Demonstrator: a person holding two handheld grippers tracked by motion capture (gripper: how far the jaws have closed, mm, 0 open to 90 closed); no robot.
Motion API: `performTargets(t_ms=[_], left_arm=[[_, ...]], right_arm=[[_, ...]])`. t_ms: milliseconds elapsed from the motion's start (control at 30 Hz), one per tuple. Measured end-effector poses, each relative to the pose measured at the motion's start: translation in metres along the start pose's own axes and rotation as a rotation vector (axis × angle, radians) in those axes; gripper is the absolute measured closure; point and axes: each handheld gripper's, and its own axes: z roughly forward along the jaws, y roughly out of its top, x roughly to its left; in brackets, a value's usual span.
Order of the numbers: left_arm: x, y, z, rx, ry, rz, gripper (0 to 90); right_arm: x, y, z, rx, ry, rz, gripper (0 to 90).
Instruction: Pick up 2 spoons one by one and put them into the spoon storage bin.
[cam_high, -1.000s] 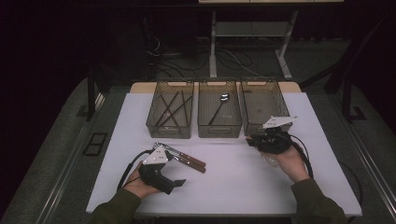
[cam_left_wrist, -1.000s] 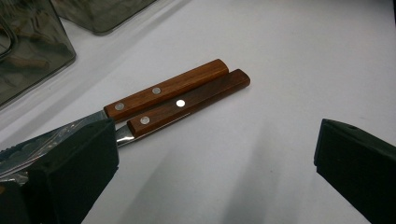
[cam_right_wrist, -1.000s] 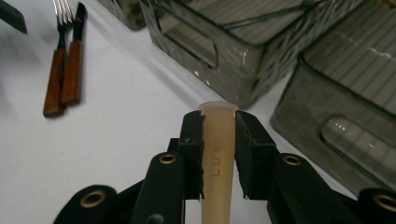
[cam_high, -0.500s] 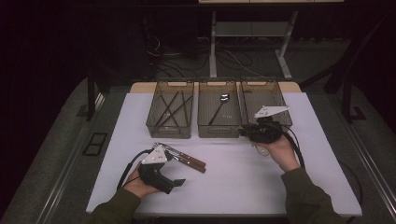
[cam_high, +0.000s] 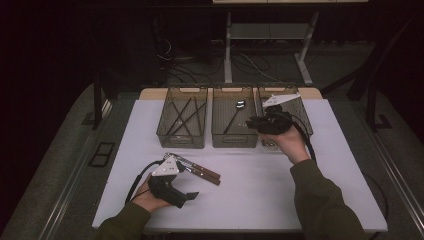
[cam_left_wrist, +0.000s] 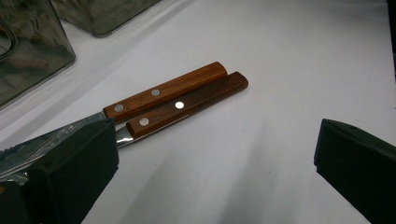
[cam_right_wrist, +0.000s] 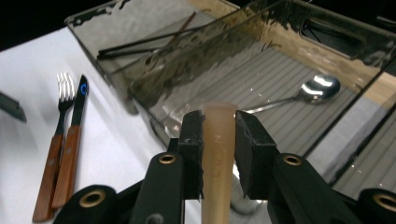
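the right tongs (cam_right_wrist: 218, 140) are clamped on a pale tan handle (cam_right_wrist: 217, 154), pads pressing it from both sides, and in the right gripper view it stands up between the jaws. what sort of utensil it is, i cannot tell (its lower end runs out of the picture). in the high view the right tongs (cam_high: 256, 123) hang above the near end of the middle bin (cam_high: 235, 137), just by the right bin (cam_high: 305, 117).

down inside that middle bin lies a spoon (cam_right_wrist: 299, 95), bowl shining. the left bin (cam_high: 182, 137) holds dark thin sticks (cam_high: 184, 114).

over on the near side, the left tongs (cam_high: 187, 170) sit low at the white bench (cam_high: 250, 200), jaws spread wide with nothing gripped. in the left gripper view one jaw lies right over the metal end of two wooden-handled pieces, a fork (cam_right_wrist: 52, 154) and a knife (cam_right_wrist: 72, 149), lying side by side and touching on the bench, well apart from the right tongs.
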Motion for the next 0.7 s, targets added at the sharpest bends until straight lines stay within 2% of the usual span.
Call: performTargets(t_ms=[533, 700], left_arm=[[-0.001, 0.001, -0.001, -0.009, -0.008, -0.003, 0.0], [-0.001, 0.001, -0.001, -0.012, -0.008, 0.008, 0.0]], right_arm=[[-0.018, 0.034, 0.036, 0.006, -0.023, 0.014, 73.2], [-0.021, 0.041, 0.048, 0.016, -0.028, 0.016, 73.2]])
